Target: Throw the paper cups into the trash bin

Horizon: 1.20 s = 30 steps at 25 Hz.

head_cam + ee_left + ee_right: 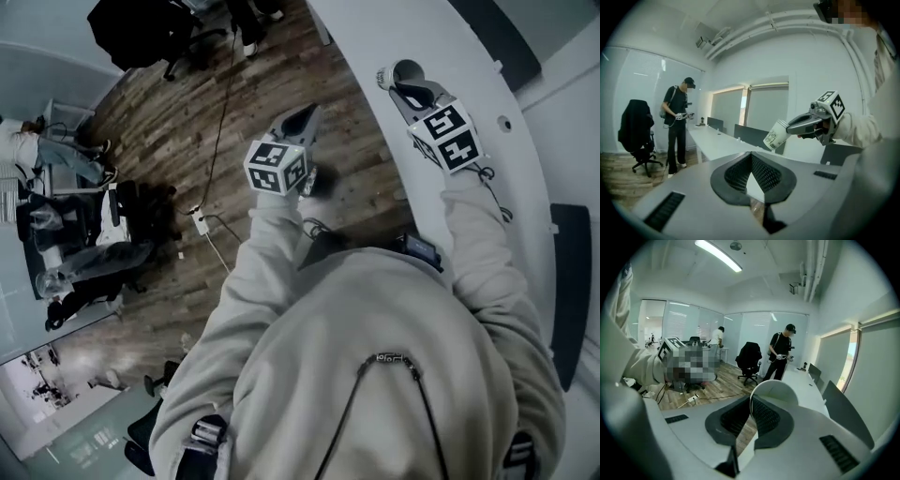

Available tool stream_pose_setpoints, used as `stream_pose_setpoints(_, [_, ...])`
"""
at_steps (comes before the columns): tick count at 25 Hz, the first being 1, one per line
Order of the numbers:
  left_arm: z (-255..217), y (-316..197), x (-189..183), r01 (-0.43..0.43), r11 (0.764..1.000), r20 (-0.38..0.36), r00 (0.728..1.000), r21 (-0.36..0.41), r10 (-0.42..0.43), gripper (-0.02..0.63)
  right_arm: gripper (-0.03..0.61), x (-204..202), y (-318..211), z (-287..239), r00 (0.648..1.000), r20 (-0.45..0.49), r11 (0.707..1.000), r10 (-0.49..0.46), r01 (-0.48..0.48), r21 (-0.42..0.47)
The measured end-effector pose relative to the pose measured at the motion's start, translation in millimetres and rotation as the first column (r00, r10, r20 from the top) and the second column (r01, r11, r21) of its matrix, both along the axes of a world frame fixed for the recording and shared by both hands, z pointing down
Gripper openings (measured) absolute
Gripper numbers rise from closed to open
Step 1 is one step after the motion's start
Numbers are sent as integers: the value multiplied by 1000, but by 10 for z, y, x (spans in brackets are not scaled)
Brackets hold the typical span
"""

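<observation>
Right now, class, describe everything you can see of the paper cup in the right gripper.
The cup is white paper with dark print on its side and a rolled rim. It looks empty and undented. It hangs tilted, mouth toward the right gripper, whose tongs are shut on its wall at the rim. Nothing else touches it; a white desk lies below.

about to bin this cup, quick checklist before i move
1. Grip on the paper cup: ok, its wall is pinched in the right claw.
2. Spare left claw: ok, shut on nothing.
3. Sight of the trash bin: not ok, no view shows one.
4. Cup empty: cannot tell.
5. Room from the standing person: ok, they are well beyond the cup, beside the desk.
</observation>
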<state>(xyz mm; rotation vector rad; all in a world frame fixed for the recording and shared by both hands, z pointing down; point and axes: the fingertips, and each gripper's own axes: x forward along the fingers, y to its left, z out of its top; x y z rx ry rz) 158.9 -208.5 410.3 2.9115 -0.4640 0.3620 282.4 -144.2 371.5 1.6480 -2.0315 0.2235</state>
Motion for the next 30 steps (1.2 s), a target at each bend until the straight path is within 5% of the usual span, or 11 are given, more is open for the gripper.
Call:
stream_pose_setpoints(15, [-174,-1703,-2131,248,966,-20,969,68,-247,-2,38,-1951,-1904,47,974,-1,974,-227,227,-24])
stream_pose_setpoints(22, [-154,-2021,-2945,377,924,-21,926,60,-376,-2,38,-2796,-2389,105,924,0,922,-383,382,-66])
stream_pose_setpoints(30, [-192,-2161,-3717,552,832,-36,834,58,-551,-2,38,-3311,-2796,204,854,17,852,-519,519,-71])
